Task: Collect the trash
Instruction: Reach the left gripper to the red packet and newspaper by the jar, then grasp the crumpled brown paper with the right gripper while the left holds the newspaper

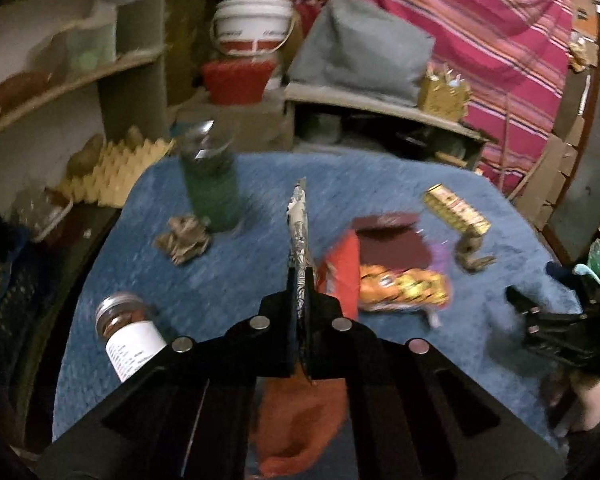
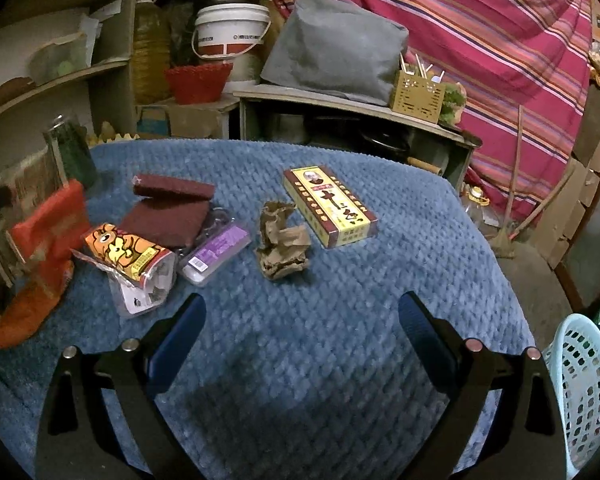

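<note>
The left tongs (image 1: 300,312) are clamped on a thin patterned wrapper (image 1: 299,232), which is held edge-on above the desk (image 1: 228,264). The right tongs (image 2: 300,320) are spread wide and hold nothing. A pickup is judged complete on the left; transfer to the pale blue basket (image 2: 584,392), seen at the desk's right edge, is called for next. A crumpled brown paper (image 2: 282,246) lies ahead of the right tongs, with a yellow box (image 2: 330,206) just beyond it.
</note>
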Demonstrator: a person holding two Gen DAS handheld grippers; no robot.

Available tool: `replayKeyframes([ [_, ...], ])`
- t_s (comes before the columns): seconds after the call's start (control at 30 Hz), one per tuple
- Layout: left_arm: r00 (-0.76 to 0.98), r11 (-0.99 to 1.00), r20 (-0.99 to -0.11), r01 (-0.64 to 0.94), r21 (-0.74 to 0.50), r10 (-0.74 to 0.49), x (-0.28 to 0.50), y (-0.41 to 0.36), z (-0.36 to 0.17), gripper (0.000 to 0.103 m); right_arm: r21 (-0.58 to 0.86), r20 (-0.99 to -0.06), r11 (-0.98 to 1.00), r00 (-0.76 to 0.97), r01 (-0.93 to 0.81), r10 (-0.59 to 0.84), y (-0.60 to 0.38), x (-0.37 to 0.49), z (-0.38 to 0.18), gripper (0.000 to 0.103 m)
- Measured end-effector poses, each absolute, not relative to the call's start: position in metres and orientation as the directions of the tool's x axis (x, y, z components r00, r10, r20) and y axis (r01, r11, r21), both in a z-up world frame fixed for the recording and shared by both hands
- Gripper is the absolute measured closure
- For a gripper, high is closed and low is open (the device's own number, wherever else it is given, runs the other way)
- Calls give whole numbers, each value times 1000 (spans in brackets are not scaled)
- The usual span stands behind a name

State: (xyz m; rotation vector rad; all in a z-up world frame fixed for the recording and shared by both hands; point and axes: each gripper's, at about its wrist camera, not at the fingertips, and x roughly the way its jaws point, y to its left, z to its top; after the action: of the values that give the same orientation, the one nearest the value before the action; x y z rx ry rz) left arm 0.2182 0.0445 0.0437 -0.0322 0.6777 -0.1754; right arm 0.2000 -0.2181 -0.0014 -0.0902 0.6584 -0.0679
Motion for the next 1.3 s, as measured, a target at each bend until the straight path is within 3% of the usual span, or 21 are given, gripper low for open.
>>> replayKeyframes([
  [0.27, 802, 981, -566, 175, -81, -189, 208, 10, 66, 103, -76, -623, 994, 775, 78, -109, -242, 211, -1, 8],
  [0.43, 800, 986, -579, 158, -50, -157, 215, 7, 54, 103, -49, -632, 996, 770, 70, -85, -247, 235, 0, 9],
  [0.6, 801, 992, -586, 115, -50, -123, 221, 22, 46, 103, -39, -688, 999, 724, 34, -51, -236, 263, -17, 28],
  [0.67, 798, 994, -593, 99, -47, -108, 223, 29, 42, 103, -34, -722, 999, 691, 21, -40, -233, 273, -28, 45],
  [0.7, 795, 995, -598, 91, -48, -101, 225, 33, 40, 103, -23, -737, 1000, 675, 12, -25, -231, 277, -34, 49],
  [0.77, 792, 995, -603, 77, -55, -95, 226, 39, 37, 103, -9, -748, 1000, 664, -5, -4, -229, 280, -39, 68],
  [0.83, 790, 996, -607, 67, -60, -90, 227, 43, 36, 103, 2, -741, 1000, 671, -9, 7, -230, 279, -37, 74],
  [0.87, 789, 996, -608, 66, -61, -89, 227, 43, 35, 103, 8, -736, 1000, 677, -9, 12, -232, 277, -36, 84],
  [1.3, 823, 996, -561, 79, -46, -91, 193, 16, 66, 103, -5, -666, 1000, 745, -26, 16, -265, 228, 7, 85],
])
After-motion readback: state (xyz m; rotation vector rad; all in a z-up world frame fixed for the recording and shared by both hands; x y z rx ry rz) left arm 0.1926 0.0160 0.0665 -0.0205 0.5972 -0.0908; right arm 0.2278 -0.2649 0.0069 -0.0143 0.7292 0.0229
